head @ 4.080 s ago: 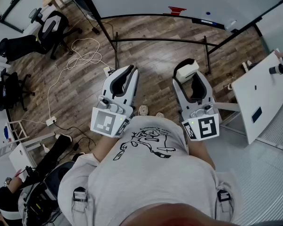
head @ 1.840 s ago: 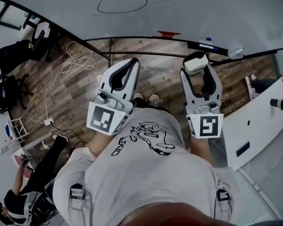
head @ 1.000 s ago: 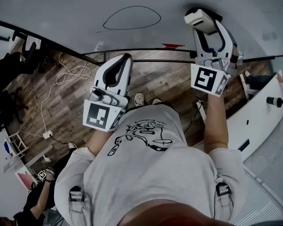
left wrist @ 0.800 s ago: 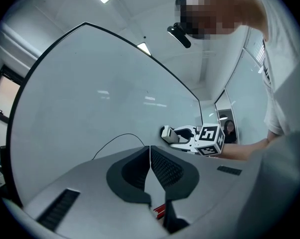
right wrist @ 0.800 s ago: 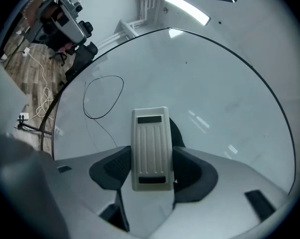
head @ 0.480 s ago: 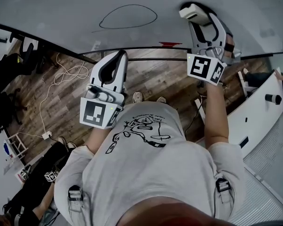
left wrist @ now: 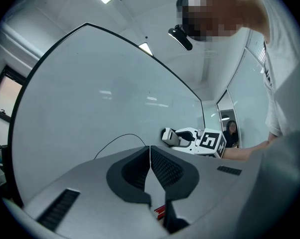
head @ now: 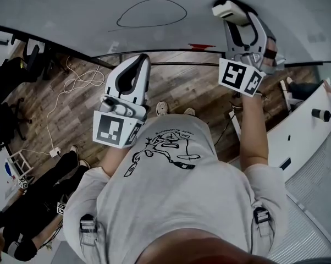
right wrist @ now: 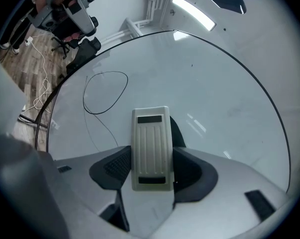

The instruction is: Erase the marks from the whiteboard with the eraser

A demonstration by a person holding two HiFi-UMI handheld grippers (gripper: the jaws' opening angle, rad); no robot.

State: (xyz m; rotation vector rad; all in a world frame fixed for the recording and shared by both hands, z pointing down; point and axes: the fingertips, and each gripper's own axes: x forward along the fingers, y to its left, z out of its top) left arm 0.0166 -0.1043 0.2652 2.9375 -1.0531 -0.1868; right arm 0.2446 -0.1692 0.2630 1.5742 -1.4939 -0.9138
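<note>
1. The right hand-held gripper (head: 240, 14) is raised to the large white whiteboard (head: 72, 4). Its jaws are clamped on the two long sides of the pale grey, ribbed, oblong eraser (right wrist: 151, 148).
2. The eraser's long axis runs along the jaws, and its far end sticks out past the jaw tips towards the board. In the head view it sits at the upper right of the frame, close to the board surface. Whether its pad already touches the board cannot be told.
3. The only mark visible is a thin black hand-drawn oval loop (head: 152, 13). In the head view it lies to the left of the eraser, at about the same height and well apart from it. In the right gripper view it sits to the upper left of the eraser, and a fine tail line runs from its lower edge down towards the jaws.
4. My judgement is that the coming stroke turns on a sideways sweep towards the frame's left, with the eraser's broad face pressed flat.
5. The left hand-held gripper (head: 139, 62) hangs lower, just below the loop in the head view. Its jaws are pressed together with nothing between them.
6. The left one is roughly under the mark, but the right one carries the tool, so the wipe falls to the right arm.
</note>
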